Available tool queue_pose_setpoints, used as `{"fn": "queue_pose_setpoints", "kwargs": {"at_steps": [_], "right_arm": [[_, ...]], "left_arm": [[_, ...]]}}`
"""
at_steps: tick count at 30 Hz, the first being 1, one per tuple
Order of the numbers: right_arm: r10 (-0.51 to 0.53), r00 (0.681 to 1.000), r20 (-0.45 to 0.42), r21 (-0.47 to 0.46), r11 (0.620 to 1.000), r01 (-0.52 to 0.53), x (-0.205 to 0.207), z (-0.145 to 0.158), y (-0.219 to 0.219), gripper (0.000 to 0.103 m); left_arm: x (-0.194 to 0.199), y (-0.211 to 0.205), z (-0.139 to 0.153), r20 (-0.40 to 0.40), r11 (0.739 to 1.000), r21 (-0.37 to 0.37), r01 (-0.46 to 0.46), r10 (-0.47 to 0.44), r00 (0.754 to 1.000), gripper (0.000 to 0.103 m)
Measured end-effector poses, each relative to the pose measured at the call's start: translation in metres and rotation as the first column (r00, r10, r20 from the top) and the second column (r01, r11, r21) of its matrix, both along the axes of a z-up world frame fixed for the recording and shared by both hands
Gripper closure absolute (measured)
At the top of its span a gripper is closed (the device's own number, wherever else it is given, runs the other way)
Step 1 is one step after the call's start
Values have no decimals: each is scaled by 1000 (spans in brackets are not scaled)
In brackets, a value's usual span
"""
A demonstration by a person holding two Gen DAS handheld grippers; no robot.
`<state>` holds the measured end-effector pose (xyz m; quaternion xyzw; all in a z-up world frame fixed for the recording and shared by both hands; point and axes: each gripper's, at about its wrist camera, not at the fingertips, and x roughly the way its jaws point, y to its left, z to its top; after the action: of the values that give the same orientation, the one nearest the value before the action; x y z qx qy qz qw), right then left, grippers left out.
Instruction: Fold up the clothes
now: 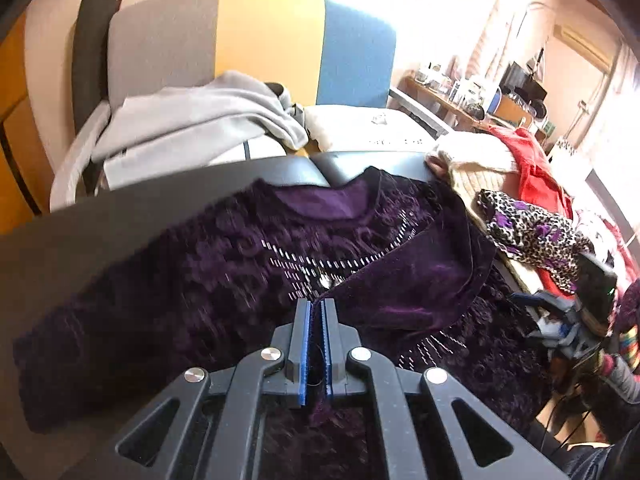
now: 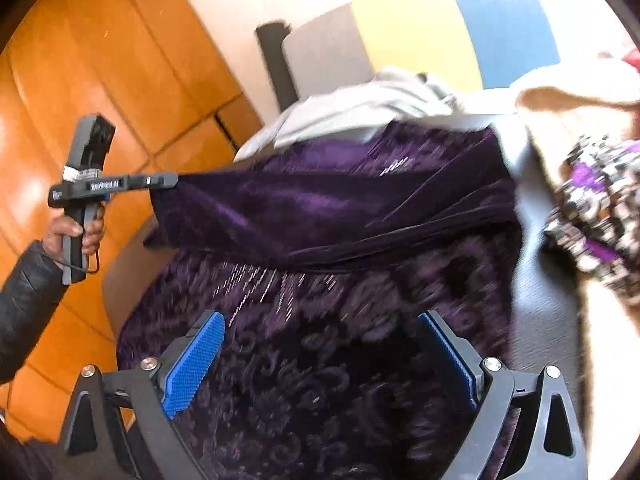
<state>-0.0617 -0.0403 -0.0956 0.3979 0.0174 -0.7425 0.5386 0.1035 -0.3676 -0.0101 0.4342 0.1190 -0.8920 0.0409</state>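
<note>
We see the purple top motion-blurred, its hem cut off; shelf items too small to tell.

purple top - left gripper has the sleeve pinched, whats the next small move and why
Probably carry the sleeve further across the purple top and lay it flat. The left gripper is shut on the sleeve edge, holding it stretched above the body, while the right gripper hovers open over the hem.

My left camera looks forward along my left claw, low and close over the purple top, toward the chair. My right camera looks down steeply, very near the top. Both views share top and chair.
</note>
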Motion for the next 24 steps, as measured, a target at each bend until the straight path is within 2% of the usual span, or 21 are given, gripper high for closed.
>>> {"fn": "queue_pose_setpoints", "kwargs": {"at_steps": [4,7,10,12,13,17,19,21,24], "right_arm": [[-61,998,-32,-40,997,60,-34,17,-5,5],[-69,997,-20,-83,994,67,-62,24,-18,5],[-32,994,103,-65,997,39,-93,5,-39,5],[-48,978,202,21,999,45,-104,-23,-47,6],[-55,973,223,47,998,45,-106,-33,-48,7],[-50,988,147,62,997,41,-101,-21,-45,13],[-47,999,27,105,993,44,-101,-2,-56,23],[-7,994,-105,156,988,24,-104,17,-77,31],[69,956,-285,244,970,3,-110,41,-110,48]], "left_arm": [[-9,-9,10,2,999,-31,-8,8,1000,99],[-8,-18,17,-44,998,-31,-56,55,998,99],[-4,-21,4,-23,990,-90,-107,105,994,99],[-3,-23,-6,-13,991,-73,-109,108,994,99],[-3,-24,-11,-8,992,-62,-109,109,994,99],[-2,-27,-32,11,994,-19,-109,109,994,99],[-1,-28,-42,21,994,3,-109,109,994,99],[-1,-30,-52,31,994,25,-109,108,994,99],[1,-28,-51,15,995,23,-97,96,995,99]]}}
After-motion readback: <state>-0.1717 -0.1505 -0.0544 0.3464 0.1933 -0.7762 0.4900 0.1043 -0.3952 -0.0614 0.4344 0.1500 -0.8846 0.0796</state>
